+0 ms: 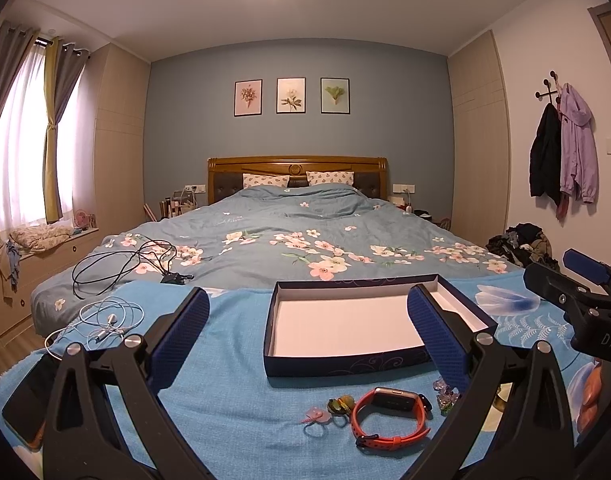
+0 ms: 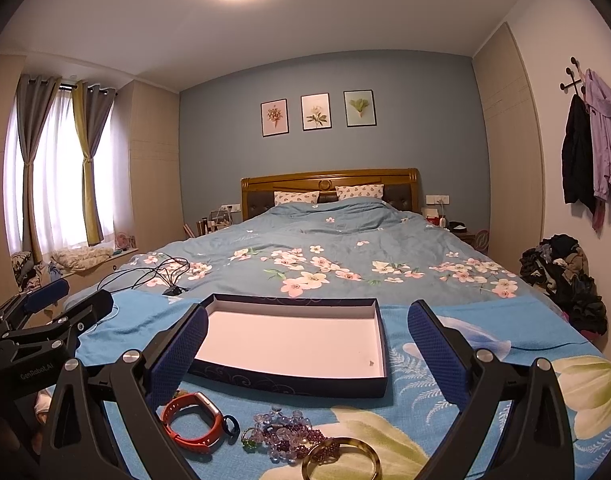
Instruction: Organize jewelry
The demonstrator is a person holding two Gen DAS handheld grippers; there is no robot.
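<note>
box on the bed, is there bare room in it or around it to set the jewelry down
The box floor is bare apart from a tiny speck near its right corner. The blue towel left of the box is free. It is crowded in front: orange watch, beaded bracelets and gold bangle lie close together.

Home bedroom: double bed [image 1: 297, 232] w/ wooden headboard [image 1: 297, 166], curtained window [image 1: 21, 140], coats on wall hooks [image 1: 563, 152].

Bed w/ floral duvet [image 1: 305, 236], black cables [image 1: 121, 264], white earphones [image 1: 109, 320], 3 framed prints [image 1: 291, 96], jackets on wall hooks [image 1: 565, 152], clothes pile [image 2: 565, 276].
</note>
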